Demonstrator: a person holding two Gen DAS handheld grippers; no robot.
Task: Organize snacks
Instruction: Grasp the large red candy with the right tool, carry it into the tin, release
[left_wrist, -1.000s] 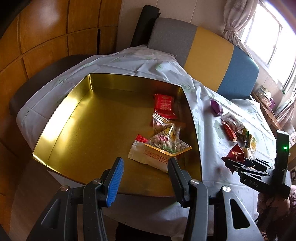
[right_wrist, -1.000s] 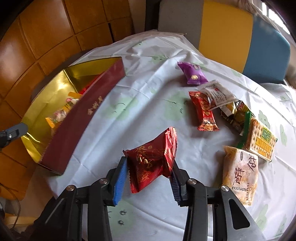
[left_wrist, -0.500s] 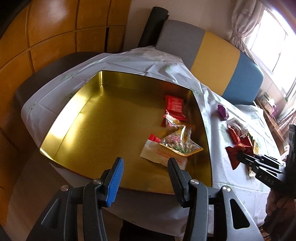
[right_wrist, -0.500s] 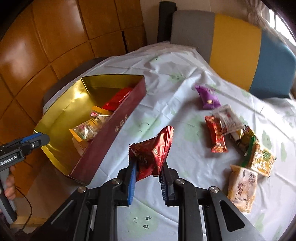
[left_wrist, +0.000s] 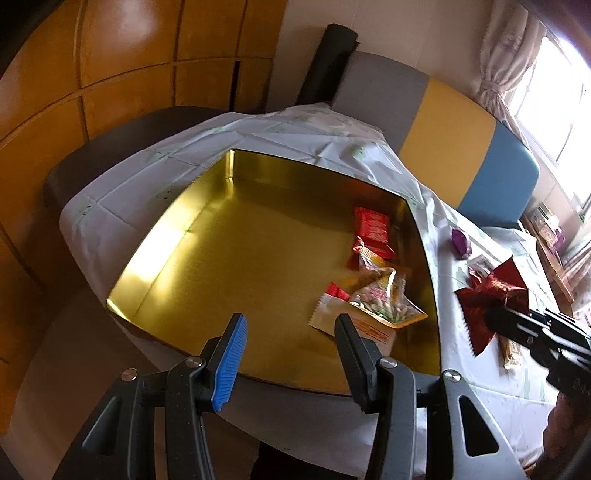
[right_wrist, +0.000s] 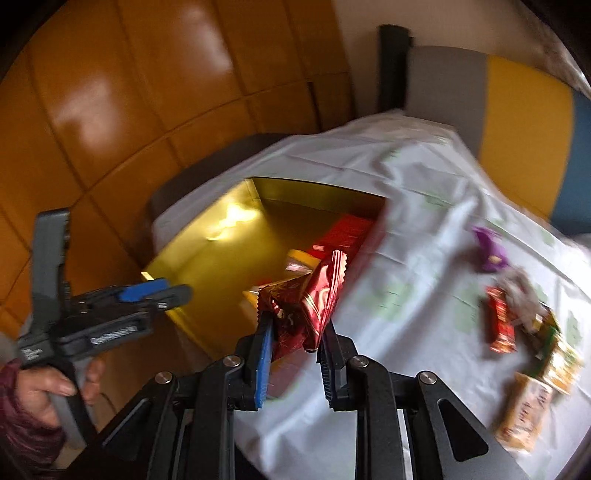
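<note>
A shiny dark-red foil snack packet is pinched between the pads of my right gripper, lifted off the white tablecloth beside the gold tin's right wall. The left wrist view shows the same packet in the air to the right of the tin. The gold tin holds a red packet, a clear nut bag and a white wrapper near its right side. My left gripper hovers over the tin's near edge, jaws apart, nothing between them.
Loose snacks lie on the cloth to the right: a purple packet, a red bar, a yellow cracker pack and several others. A grey, yellow and blue chair back stands behind the table. Wooden panels are on the left.
My right gripper closed on the dark-red packet, lifted it off the cloth and carried it left toward the tin. The left gripper drifted slightly and stayed open.
</note>
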